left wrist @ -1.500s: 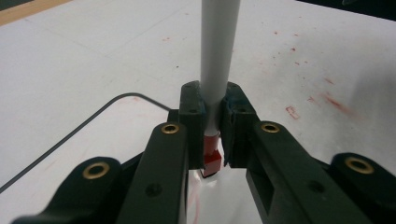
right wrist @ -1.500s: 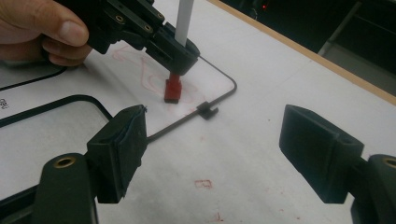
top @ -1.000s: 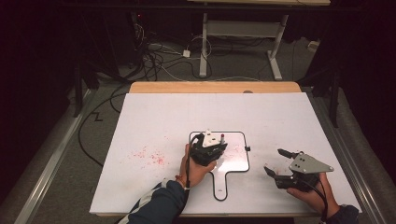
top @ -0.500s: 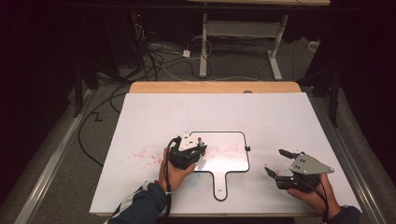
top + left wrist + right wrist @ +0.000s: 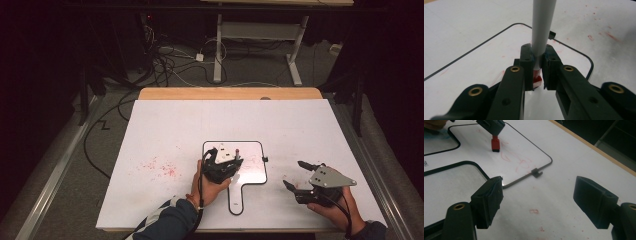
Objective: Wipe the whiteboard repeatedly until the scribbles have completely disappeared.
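A small whiteboard (image 5: pixel 252 165) with a black rim and a handle lies on the white table. My left gripper (image 5: pixel 222 165) hovers over its left part, shut on a marker (image 5: pixel 541 30) with a grey barrel. The marker's red end (image 5: pixel 537 80) pokes out below the pads. In the right gripper view that red end (image 5: pixel 495 145) touches the whiteboard (image 5: pixel 524 147) beside faint red scribbles (image 5: pixel 520 161). My right gripper (image 5: pixel 292 173) rests to the right of the board, held in a hand, open with nothing between its fingers (image 5: pixel 487 202).
Red stains (image 5: pixel 160 167) mark the white table cover (image 5: pixel 165 125) left of the board. A wooden strip (image 5: pixel 230 93) edges the table's far side. A small black clip (image 5: pixel 264 159) sits on the board's right rim. Cables lie on the floor behind.
The left gripper swung left off the board half a second ago and has come back right over it with the marker. The right gripper has stayed put.
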Motion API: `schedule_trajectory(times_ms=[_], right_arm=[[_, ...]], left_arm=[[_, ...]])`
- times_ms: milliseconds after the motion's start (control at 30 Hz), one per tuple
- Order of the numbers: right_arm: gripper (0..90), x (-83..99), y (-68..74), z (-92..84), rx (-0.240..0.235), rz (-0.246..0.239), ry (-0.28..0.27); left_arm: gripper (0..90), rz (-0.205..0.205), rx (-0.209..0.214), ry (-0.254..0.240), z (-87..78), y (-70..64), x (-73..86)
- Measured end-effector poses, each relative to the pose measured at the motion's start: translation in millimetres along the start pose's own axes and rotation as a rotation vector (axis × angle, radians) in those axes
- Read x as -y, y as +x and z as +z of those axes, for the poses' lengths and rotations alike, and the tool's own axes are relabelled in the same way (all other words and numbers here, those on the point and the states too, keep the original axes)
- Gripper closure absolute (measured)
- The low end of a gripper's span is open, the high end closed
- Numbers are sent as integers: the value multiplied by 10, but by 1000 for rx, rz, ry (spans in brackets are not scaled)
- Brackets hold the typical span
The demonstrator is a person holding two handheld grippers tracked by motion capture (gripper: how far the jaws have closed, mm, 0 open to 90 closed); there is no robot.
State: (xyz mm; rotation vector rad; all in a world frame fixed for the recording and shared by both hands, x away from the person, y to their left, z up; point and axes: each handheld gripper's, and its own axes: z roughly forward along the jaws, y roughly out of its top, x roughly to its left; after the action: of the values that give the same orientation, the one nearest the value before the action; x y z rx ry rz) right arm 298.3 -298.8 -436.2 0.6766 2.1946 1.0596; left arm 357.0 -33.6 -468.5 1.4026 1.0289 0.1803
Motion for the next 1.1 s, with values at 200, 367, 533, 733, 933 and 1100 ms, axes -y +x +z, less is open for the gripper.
schedule_trajectory(times_ms=[200, 367, 533, 733, 933, 1100], right_arm=[[244, 8, 4, 4, -2, 1, 10], [245, 6, -3, -2, -2, 4, 5], [245, 19, -17, -15, 7, 8, 7], [245, 26, -40, -23, 14, 11, 7], [245, 16, -29, -11, 18, 7, 11], [245, 17, -29, 2, 16, 6, 17]], left_arm=[[790, -11, 20, 8, 231, -159, 32], [790, 32, 19, 36, 357, -316, 74], [791, 26, -17, 43, 266, -220, 22], [791, 32, -71, 38, 6, 18, -59], [790, 21, -132, 15, -311, 289, -135], [791, 6, -186, -8, -526, 489, -199]])
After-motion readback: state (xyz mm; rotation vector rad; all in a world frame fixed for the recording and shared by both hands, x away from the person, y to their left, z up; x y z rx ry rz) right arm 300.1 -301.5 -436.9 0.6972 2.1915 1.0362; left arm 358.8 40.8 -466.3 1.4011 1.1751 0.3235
